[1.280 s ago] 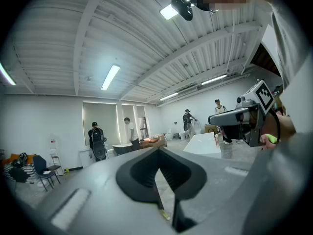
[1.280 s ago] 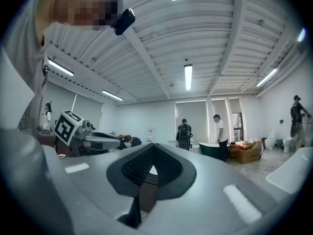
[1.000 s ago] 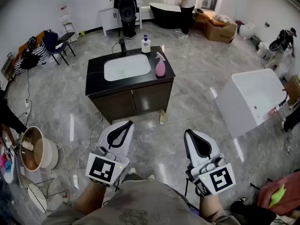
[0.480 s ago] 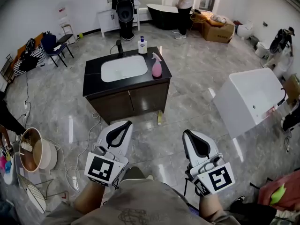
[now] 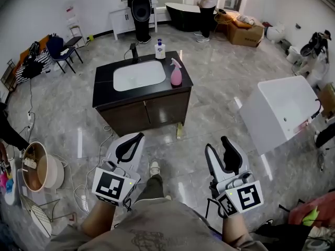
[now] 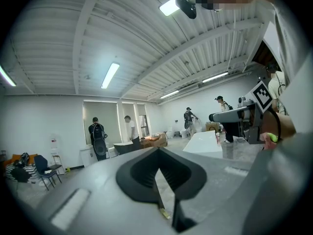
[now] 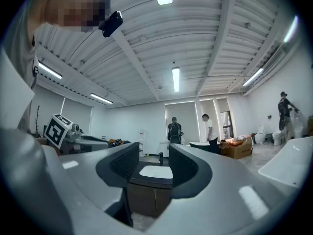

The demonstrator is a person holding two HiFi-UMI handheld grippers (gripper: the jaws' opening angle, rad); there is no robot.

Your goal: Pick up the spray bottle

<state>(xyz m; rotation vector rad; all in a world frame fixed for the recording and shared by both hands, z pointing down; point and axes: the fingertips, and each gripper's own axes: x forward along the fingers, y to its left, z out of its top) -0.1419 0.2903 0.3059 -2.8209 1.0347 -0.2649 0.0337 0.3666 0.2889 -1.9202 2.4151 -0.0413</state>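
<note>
The pink spray bottle (image 5: 176,73) stands upright on the right part of a black vanity top (image 5: 104,90), beside its white sink (image 5: 138,76). Both grippers hang low over the floor, well short of the vanity. My left gripper (image 5: 139,137) is shut with nothing in it; in the left gripper view its jaws (image 6: 157,154) meet in a thin seam. My right gripper (image 5: 218,144) is open and empty. In the right gripper view the sink (image 7: 155,171) shows between the parted jaws of my right gripper (image 7: 153,156), but the spray bottle is not visible there.
A white soap dispenser (image 5: 160,49) and a black faucet (image 5: 134,51) stand at the vanity's back. A white bathtub (image 5: 280,111) sits to the right. A round basin (image 5: 39,166) and cables (image 5: 102,137) lie on the floor at left. People (image 5: 141,4) stand at the back.
My right gripper has gone from shut to open. My left gripper has dropped slightly, and a shoe now shows on the floor between the grippers.
</note>
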